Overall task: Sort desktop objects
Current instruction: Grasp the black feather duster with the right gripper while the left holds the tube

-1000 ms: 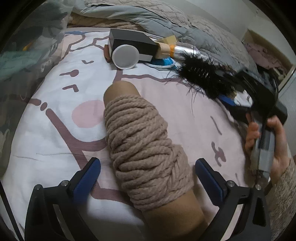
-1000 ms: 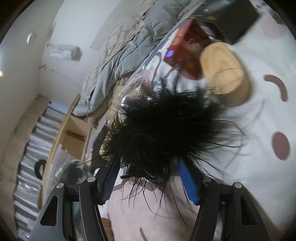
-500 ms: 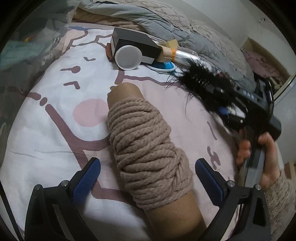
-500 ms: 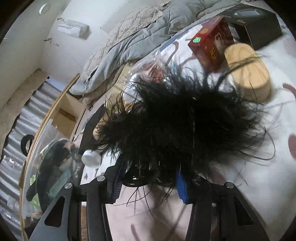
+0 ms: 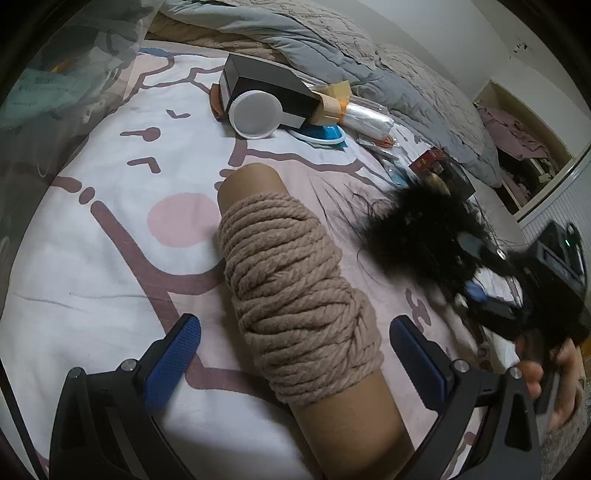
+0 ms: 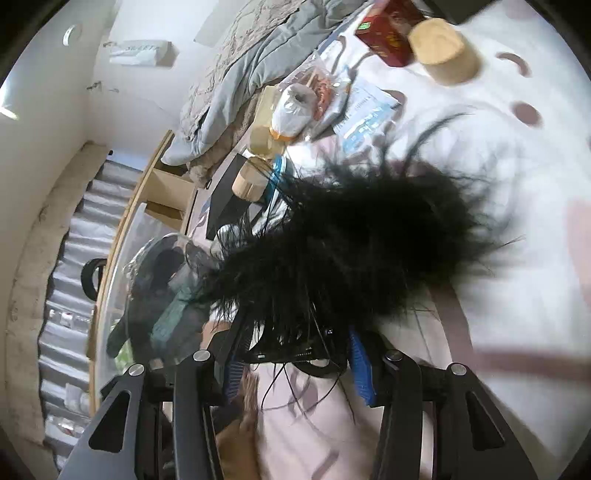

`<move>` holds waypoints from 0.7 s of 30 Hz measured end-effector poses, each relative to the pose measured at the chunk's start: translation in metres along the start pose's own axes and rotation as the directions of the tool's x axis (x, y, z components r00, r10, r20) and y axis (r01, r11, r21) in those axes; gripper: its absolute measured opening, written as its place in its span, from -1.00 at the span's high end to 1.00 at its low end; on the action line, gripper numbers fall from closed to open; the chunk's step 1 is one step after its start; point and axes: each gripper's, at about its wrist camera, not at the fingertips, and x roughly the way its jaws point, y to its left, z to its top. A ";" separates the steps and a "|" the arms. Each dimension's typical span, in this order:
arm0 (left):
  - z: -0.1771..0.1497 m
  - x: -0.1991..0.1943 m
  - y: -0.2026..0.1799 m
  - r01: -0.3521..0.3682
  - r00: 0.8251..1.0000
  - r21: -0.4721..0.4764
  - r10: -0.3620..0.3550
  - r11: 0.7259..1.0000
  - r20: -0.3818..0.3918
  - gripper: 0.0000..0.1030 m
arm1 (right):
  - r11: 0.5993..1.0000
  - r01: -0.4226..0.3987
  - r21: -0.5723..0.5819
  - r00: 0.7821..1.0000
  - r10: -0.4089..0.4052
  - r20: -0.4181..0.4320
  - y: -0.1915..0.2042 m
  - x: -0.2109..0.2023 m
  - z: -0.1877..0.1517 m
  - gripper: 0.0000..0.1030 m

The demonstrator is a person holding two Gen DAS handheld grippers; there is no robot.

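A cardboard tube wound with thick tan rope (image 5: 295, 295) lies on the patterned bedsheet (image 5: 92, 258). My left gripper (image 5: 291, 350) straddles its near half, open, both blue pads (image 5: 173, 354) standing clear of the rope. My right gripper (image 6: 297, 365) is shut on the black base of a black feather duster (image 6: 354, 240), whose plumes fan out ahead and hide much of the bed. In the left wrist view the duster (image 5: 417, 236) hangs above the sheet to the right of the tube, blurred, with the right gripper (image 5: 480, 291) and a hand (image 5: 554, 376) behind it.
At the far side lie a black box (image 5: 266, 88), a white round lid (image 5: 255, 116), a blue dish (image 5: 321, 134) and a plastic roll (image 5: 365, 114). A red box (image 6: 388, 33) and a pale wooden cylinder (image 6: 443, 51) sit further right. A grey quilt (image 5: 332, 40) bounds the back.
The right gripper has carried the feather duster right and nearer in the left wrist view, away from the far pile, and its jaws narrowed on it. The left gripper has stayed over the rope tube.
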 end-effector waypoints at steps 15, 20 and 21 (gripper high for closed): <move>-0.012 -0.008 -0.004 -0.017 1.000 0.037 0.017 0.999 -0.023 -0.99 | 0.991 -0.125 -0.044 0.986 0.129 0.106 0.016 -0.027 -0.012 -0.14; -0.014 -0.006 -0.009 -0.049 0.998 0.070 0.052 0.996 -0.033 -0.99 | 0.973 -0.160 -0.169 0.978 0.179 0.108 0.038 -0.032 -0.016 -0.15; -0.014 -0.006 -0.011 -0.062 0.997 0.086 0.065 0.994 -0.035 -0.99 | 0.965 -0.175 -0.194 0.976 0.197 0.096 0.043 -0.032 -0.017 -0.15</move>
